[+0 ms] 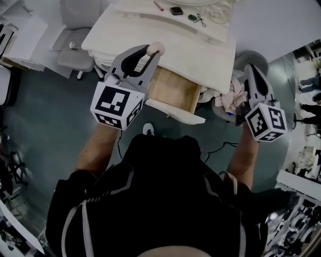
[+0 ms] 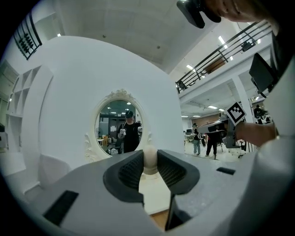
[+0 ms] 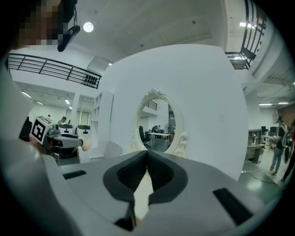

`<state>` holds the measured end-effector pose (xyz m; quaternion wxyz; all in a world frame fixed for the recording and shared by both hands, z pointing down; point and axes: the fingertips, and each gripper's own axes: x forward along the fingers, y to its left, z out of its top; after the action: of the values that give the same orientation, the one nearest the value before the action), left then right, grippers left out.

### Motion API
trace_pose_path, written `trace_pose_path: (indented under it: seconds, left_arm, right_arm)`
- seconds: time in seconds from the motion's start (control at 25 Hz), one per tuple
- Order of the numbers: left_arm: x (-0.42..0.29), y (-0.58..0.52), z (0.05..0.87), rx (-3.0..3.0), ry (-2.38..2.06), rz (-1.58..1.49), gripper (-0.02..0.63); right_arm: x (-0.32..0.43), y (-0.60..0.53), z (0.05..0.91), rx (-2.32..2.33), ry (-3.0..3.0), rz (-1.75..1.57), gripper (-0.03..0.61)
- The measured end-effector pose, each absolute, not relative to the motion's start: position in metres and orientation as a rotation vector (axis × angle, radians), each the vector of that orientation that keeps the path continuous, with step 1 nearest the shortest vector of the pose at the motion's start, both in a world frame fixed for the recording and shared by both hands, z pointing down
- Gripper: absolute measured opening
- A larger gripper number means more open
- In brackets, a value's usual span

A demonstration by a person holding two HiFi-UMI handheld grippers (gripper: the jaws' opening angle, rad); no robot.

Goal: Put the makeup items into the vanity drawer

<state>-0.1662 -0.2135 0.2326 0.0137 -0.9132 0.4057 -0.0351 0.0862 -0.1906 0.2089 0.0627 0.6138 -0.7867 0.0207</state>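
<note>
Lab hall: mezzanine railing (image 3: 50, 69), office chair (image 1: 75, 55) (mock vanity (image 1: 130, 35)).

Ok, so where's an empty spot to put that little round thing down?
The drawer's wooden floor looks bare, between its front panel and the vanity top. The vanity top's near half is bare. The far edge is crowded: a dark compact, a red stick and a white cord. The left hand-held gripper holds the round thing by the drawer.

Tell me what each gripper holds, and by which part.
The left gripper pinches a cream egg-shaped sponge across its sides, its rounded end poking past the tips. The right gripper is shut on nothing.
</note>
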Motion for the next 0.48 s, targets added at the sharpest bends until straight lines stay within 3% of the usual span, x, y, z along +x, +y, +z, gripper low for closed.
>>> trace_pose_path:
  seconds: [0.48]
  left_arm:
    - [-0.125, -0.232, 0.301, -2.888, 1.348, -0.308, 0.095]
  right_arm:
    - [0.121, -0.233, 0.258, 1.738, -2.405, 0.181, 0.005]
